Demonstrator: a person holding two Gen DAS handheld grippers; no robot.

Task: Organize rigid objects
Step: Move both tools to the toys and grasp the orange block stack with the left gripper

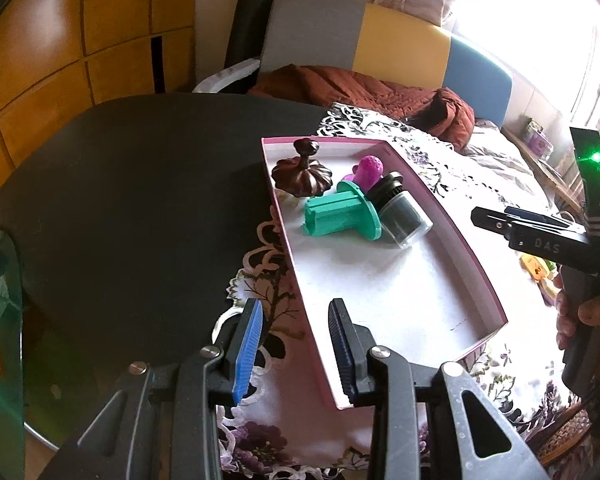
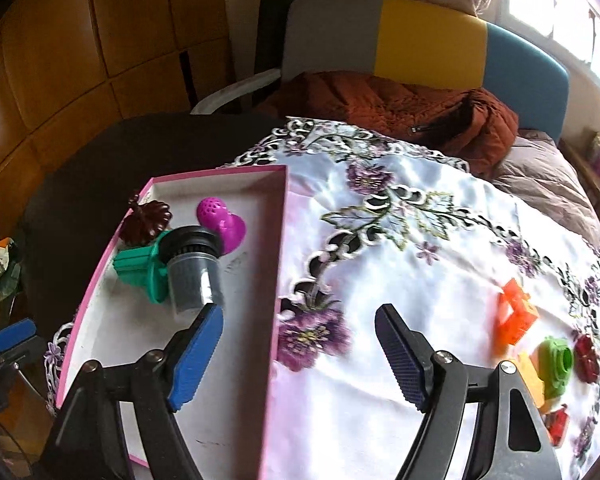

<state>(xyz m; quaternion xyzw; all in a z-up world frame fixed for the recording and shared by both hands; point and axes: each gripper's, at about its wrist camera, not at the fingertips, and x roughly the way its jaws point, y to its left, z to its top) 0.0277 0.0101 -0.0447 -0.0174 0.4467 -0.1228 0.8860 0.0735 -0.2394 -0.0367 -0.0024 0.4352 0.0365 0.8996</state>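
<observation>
A pink-walled box [image 2: 281,240] sits on the left half of the floral cloth [image 2: 400,240], its long axis running from your near edge away toward the cloth's far edge. Four sorted pieces crowd the box's far end: a brown lid [image 1: 302,174], a teal part [image 1: 340,216], a dark jar [image 1: 402,218] lying on its side against it, and a magenta piece [image 1: 368,170] behind them. The near half of the box floor is bare.

What is left to sort lies at the cloth's right edge, well apart from the box: an orange block [image 2: 514,316], a green ring [image 2: 556,364], a red piece [image 2: 586,356], a yellow piece [image 2: 532,376] and another red one [image 2: 558,424], all clustered close.

Your right gripper [image 2: 300,356] hangs above the box's right wall, jaws spread wide with nothing between them. The loose pieces lie to its right and slightly nearer you, so this hand is plainly the closer one; the orange block, nearest the box, looks the likely next pick. Expect to swing right and drop.

Your left gripper [image 1: 296,352] straddles the box's left wall near its near corner, jaws narrowly parted; whether the pads press the wall or only flank it cannot be told.
</observation>
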